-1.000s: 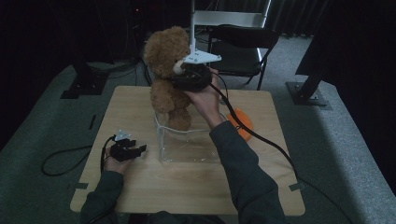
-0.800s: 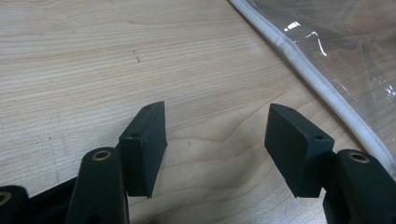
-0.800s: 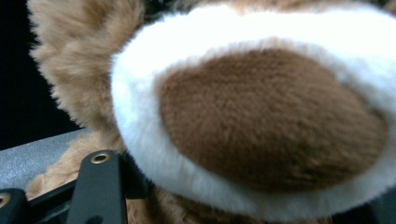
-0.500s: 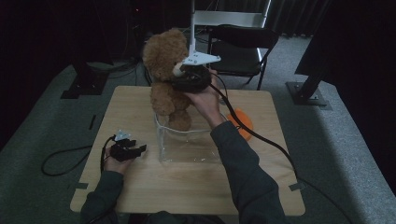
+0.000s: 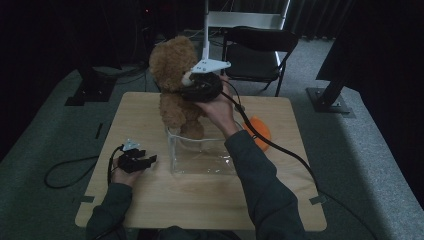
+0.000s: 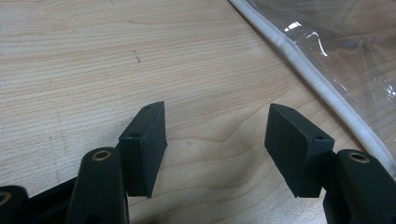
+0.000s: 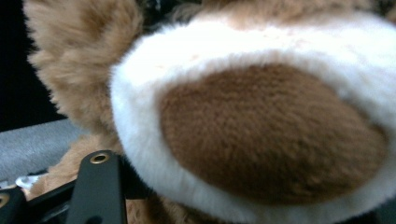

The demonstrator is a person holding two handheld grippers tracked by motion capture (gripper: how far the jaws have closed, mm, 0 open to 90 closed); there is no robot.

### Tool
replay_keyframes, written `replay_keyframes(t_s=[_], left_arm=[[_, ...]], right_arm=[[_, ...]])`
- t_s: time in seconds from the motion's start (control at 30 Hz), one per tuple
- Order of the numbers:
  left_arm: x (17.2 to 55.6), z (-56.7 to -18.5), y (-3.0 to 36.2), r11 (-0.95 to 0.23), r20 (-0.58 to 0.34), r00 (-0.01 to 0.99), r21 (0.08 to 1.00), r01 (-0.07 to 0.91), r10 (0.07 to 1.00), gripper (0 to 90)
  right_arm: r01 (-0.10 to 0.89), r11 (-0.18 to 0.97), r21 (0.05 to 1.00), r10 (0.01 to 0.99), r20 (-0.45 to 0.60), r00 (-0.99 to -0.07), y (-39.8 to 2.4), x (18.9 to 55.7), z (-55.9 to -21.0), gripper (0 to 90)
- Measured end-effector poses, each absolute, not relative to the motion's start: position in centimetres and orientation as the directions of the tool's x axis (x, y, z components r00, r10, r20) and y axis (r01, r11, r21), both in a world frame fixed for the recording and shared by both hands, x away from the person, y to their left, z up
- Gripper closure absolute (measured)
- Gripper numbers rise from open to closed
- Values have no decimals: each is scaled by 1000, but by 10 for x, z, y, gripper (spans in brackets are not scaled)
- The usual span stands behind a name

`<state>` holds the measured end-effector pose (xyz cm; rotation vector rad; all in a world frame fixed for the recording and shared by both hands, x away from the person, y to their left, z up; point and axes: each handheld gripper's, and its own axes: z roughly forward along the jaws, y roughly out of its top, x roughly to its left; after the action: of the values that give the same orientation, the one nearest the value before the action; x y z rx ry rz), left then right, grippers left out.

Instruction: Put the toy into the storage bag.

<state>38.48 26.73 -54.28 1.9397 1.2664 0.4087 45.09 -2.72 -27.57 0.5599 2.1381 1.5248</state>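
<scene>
Above the far half of the wooden surface [image 5: 165, 200], held upright and well off the wood: a brown teddy bear [image 5: 172, 85], clamped at the side of its body by the right claw [image 5: 192, 90], with the person's right hand [image 5: 217, 107] wrapped round the black housing and a grey three-cornered plate on top. Feet hanging just at the rim of a clear plastic bag [image 5: 200, 152] — whether touching the rim or a little above it, cannot tell. Seen along the right claw, very near and blurred: pale fur ringing a darker brown patch of the bear [image 7: 261, 130], pressed against the claw, one black jaw visible at lower left against the plush. Beside the bag on the right, a round orange object [image 5: 257, 131], lying on the surface, partly crossed by the black cable. Near the left edge, low on the wood and just beside the bag: the left claw [image 5: 150, 160], held in the left hand [image 5: 125, 172], released, jaws spread wide with nothing between them. Between those jaws, bare wood grain [image 6: 93, 60]; off to the upper right, the bag's white piped edge [image 6: 303, 65] and crinkled clear film. Beyond the surface, a dark folding chair [image 5: 255, 50] on grey carpet.
</scene>
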Motion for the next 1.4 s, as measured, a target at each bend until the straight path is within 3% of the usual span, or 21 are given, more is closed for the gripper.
replay_keyframes(t_s=[0.33, 1.4], left_arm=[[385, -543, 267, -209, -139, 454, 746, 633, 880, 392], [385, -543, 268, -215, -134, 457, 744, 633, 879, 392]], right_arm=[[117, 292, 949, 577, -77, -813, -41, 461, -292, 359], [135, 327, 935, 576, -84, -813, -35, 467, -304, 359]])
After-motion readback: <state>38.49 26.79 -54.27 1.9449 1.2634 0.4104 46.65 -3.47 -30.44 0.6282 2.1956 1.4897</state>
